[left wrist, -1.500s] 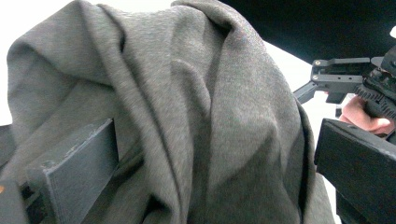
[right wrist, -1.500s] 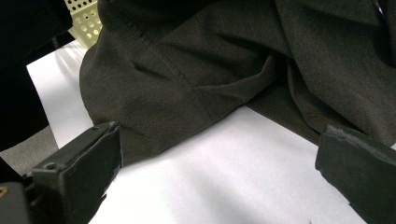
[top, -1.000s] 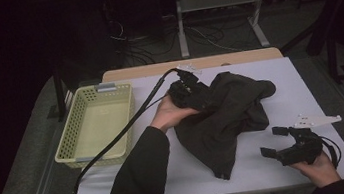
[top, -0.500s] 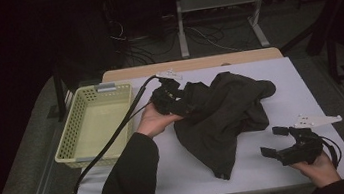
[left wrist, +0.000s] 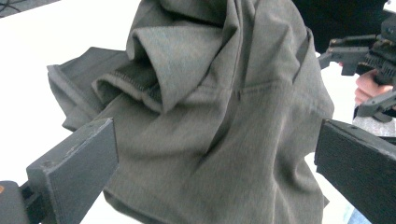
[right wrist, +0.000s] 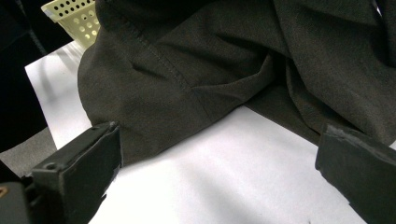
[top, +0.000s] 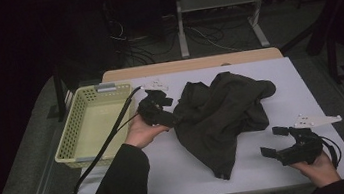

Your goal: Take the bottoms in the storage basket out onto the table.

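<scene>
Both tongs are spread wide with nothing clamped in them, tbh. The left gripper (top: 163,112) is parked right at the left edge of the dark garment (top: 223,115), and in the left gripper view its two black jaws are seen standing far apart with the grey-brown cloth (left wrist: 219,121) bunched in front of them, not pinched. The right gripper (top: 287,143) is held low near the front right corner of the white table (top: 180,176), just off the lower right edge of the fabric, jaws gaping over bare tabletop in the right gripper view, cloth (right wrist: 224,70) ahead of them.

The garment itself is heaped in a crumpled pile mid-table, beside the yellow basket (top: 72,140) but not in it.

What could go wrong, as a guess: if the left jaws get closed on that thick rolled fold, several layers could be caught at once, so the whole lump would be dragged instead of one edge being lifted. A seam could also be missed and only a thin wrinkle nipped, which would likely slip out. The trailing cable (top: 114,135) is draped along the basket rim, so it could be snagged if the hand is swung that way.

Pose-wise, the left forearm is angled in from the bottom, hand turned toward the cloth; the right hand is kept near the table edge, gripper pointed up-left at the pile.
</scene>
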`<state>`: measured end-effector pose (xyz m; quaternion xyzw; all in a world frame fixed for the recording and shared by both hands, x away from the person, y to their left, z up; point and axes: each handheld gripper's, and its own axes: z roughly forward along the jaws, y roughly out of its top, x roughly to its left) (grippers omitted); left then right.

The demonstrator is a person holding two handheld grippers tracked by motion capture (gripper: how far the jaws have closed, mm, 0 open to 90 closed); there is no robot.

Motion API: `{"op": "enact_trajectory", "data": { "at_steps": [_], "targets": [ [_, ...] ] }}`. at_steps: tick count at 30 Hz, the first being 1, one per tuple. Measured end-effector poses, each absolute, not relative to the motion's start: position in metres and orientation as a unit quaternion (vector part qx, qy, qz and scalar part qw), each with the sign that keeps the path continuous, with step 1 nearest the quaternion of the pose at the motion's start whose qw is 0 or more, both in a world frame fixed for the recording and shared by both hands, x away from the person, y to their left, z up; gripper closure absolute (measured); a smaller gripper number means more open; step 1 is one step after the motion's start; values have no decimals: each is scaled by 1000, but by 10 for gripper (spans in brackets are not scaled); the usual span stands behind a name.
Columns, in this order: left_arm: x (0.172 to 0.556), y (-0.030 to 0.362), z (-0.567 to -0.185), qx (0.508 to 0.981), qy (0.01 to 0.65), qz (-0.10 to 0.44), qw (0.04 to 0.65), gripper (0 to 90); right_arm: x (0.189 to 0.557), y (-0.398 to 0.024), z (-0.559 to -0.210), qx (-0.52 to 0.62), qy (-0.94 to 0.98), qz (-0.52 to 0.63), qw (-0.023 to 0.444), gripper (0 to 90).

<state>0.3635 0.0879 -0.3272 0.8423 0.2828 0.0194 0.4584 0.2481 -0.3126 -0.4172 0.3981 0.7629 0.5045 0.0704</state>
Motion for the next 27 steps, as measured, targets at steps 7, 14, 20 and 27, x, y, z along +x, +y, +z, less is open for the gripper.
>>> {"op": "enact_trajectory", "data": {
  "at_steps": [7, 14, 20, 27],
  "targets": [
    [352, 100, -335, 840, 287, 24, 459, 0, 248, -312, -417, 400, 762, 504, 68, 3],
    [339, 112, -342, 833, 300, 35, 463, 0, 248, -313, -417, 397, 763, 504, 70, 3],
    [330, 125, -350, 828, 312, 39, 464, 0, 248, -312, -417, 398, 763, 505, 69, 3],
    [319, 141, -361, 824, 328, 50, 460, 0, 247, -313, -416, 397, 762, 506, 73, 3]
  ]
}}
